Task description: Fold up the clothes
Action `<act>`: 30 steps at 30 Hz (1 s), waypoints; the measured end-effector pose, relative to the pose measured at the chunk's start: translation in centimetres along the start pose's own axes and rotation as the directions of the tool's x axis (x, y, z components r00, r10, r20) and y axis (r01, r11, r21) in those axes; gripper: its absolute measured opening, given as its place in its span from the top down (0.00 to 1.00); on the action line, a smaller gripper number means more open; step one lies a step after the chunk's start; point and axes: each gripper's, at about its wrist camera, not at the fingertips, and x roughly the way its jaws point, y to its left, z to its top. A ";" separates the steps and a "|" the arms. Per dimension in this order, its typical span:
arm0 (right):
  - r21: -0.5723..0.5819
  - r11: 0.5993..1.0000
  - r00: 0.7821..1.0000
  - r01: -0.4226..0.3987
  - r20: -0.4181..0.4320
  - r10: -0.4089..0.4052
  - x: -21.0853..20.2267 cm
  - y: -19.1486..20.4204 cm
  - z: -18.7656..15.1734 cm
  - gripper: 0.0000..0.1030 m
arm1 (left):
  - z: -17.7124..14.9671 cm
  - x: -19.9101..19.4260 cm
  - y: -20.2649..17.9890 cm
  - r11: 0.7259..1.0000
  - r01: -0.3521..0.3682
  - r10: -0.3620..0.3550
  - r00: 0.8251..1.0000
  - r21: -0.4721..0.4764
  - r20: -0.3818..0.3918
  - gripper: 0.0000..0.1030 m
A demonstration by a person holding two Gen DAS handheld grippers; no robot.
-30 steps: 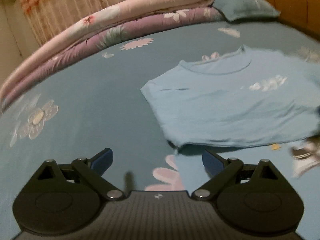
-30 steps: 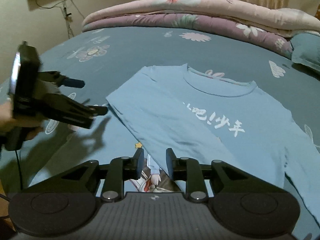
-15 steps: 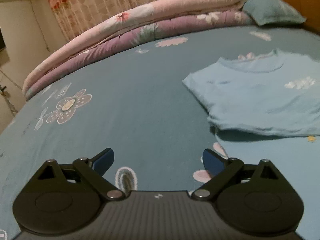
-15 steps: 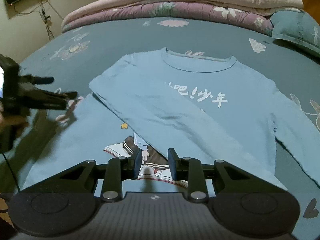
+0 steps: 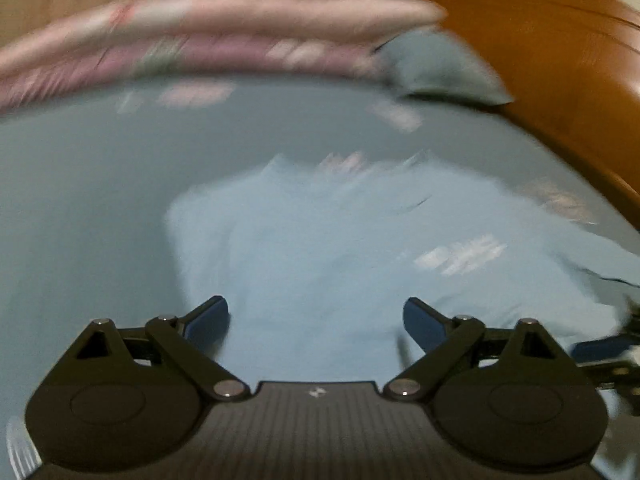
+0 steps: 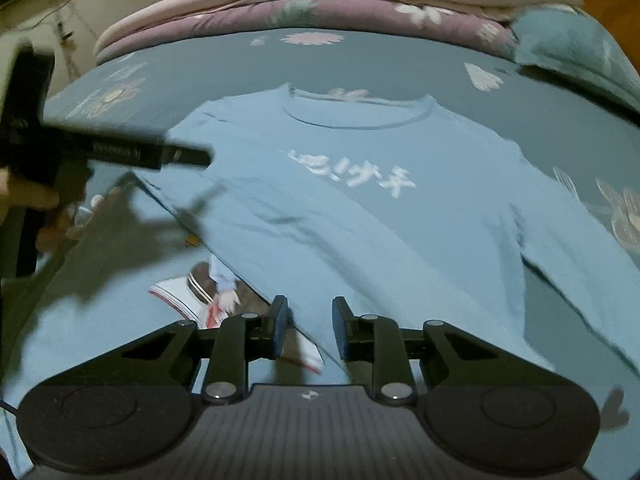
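Left wrist view smeared by motion blur; print and edges unreadable there. Shirt (image 6: 360,208) light blue, soft knit, flat on bed (image 6: 224,64), round collar toward quilts (image 6: 340,4), white characters across chest. One sleeve folded diagonally over front; other sleeve cut off at frame edge. Cartoon print near hem partly hidden behind right gripper (image 6: 310,328). Right jaws slightly parted, gripping nothing, just over folded sleeve. Left gripper (image 5: 316,320) jaws wide apart, empty, above shirt. Quilts pink and purple, floral, stacked.
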 end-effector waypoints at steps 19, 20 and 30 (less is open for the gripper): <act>0.080 0.997 1.000 0.023 0.010 -0.024 -2.4 -2.5 -2.3 0.72 | 5.0 4.1 1.3 0.990 -0.139 0.139 0.990 0.030 -0.005 0.11; 0.082 0.996 0.999 0.026 0.017 -0.027 -2.7 -2.7 -2.4 0.72 | 5.1 3.2 1.0 0.991 -0.128 0.128 0.992 0.042 0.012 0.11; 0.113 0.990 0.997 0.079 0.011 -0.081 -2.9 -4.8 -4.1 0.72 | 0.8 1.5 -5.9 0.958 -0.037 0.061 0.995 0.285 -0.075 0.09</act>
